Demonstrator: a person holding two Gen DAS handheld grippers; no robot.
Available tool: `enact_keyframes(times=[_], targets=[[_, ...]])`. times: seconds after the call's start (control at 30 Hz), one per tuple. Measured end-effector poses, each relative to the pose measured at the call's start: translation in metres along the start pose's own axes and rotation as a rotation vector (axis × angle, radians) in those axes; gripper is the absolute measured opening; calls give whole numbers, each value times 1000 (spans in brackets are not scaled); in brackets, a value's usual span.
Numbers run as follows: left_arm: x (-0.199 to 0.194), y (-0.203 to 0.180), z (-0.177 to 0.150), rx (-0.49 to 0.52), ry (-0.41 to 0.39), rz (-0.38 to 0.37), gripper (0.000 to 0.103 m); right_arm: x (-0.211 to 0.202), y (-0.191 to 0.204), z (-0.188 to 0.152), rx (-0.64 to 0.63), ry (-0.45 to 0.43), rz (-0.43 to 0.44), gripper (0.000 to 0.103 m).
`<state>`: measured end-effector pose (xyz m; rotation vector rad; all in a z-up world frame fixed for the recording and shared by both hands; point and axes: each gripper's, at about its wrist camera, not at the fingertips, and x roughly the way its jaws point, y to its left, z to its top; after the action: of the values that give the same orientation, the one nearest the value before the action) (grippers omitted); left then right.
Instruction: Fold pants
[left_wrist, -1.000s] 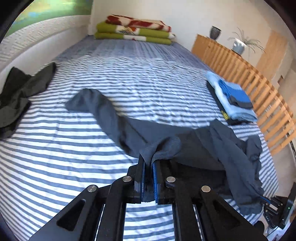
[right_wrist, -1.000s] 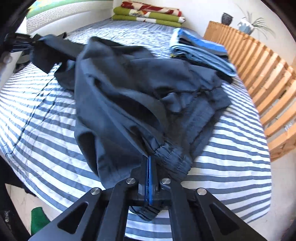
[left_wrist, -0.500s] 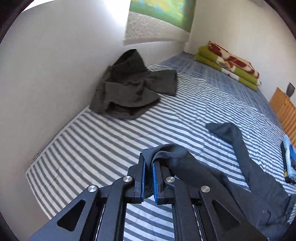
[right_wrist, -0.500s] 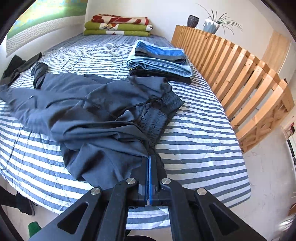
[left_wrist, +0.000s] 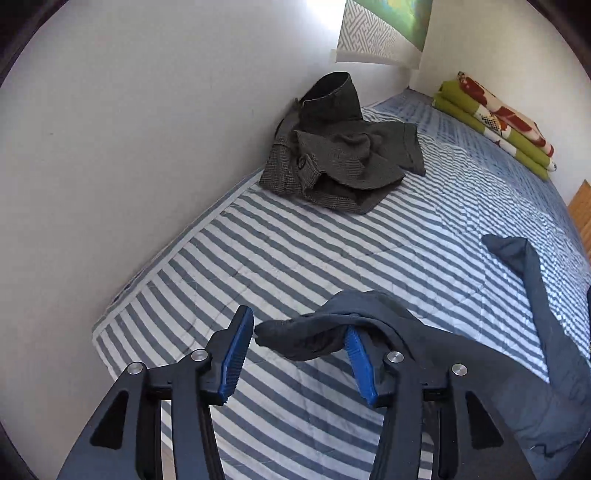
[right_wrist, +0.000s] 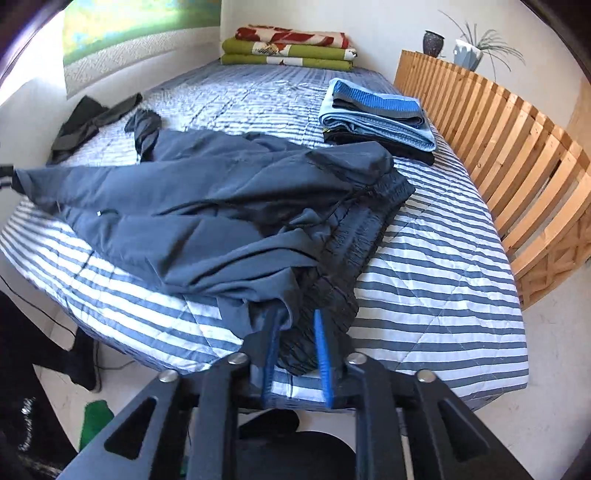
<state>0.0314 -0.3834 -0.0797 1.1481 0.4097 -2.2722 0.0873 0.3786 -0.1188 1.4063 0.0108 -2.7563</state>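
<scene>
Pants (right_wrist: 207, 206) lie crumpled across the near end of the striped bed (left_wrist: 295, 258), one leg cuff draped on a finger of the left gripper (left_wrist: 299, 354), whose jaws stand wide apart and grip nothing. The right gripper (right_wrist: 295, 350) is partly open around the waistband (loosely, I judge). Fabric may catch and drag when either one pulls away, which would bunch the pants.

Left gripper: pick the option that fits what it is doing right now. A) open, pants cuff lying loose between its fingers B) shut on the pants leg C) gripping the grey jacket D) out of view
A: the left gripper has its jaws spread wide, and the dark pants cuff drapes between them unclamped.
</scene>
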Motion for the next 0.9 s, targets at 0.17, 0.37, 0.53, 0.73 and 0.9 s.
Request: enact_keyframes(times=[0.17, 0.37, 0.53, 0.73, 0.9], targets=[[-4, 19, -3, -61, -8, 16, 54, 5, -32, 12, 197, 12, 43, 34], [-9, 27, 3, -21, -10, 89, 55, 41, -27, -2, 204, 142, 87, 34], [-20, 26, -4, -24, -13, 13, 55, 62, -23, -11, 212, 215, 141, 39], [-30, -39, -26, 131, -9, -119, 55, 66, -4, 2, 137, 179, 121, 1], [-42, -110, -51, 257, 19, -243, 55, 26, 4, 41, -56, -4, -113, 0]])
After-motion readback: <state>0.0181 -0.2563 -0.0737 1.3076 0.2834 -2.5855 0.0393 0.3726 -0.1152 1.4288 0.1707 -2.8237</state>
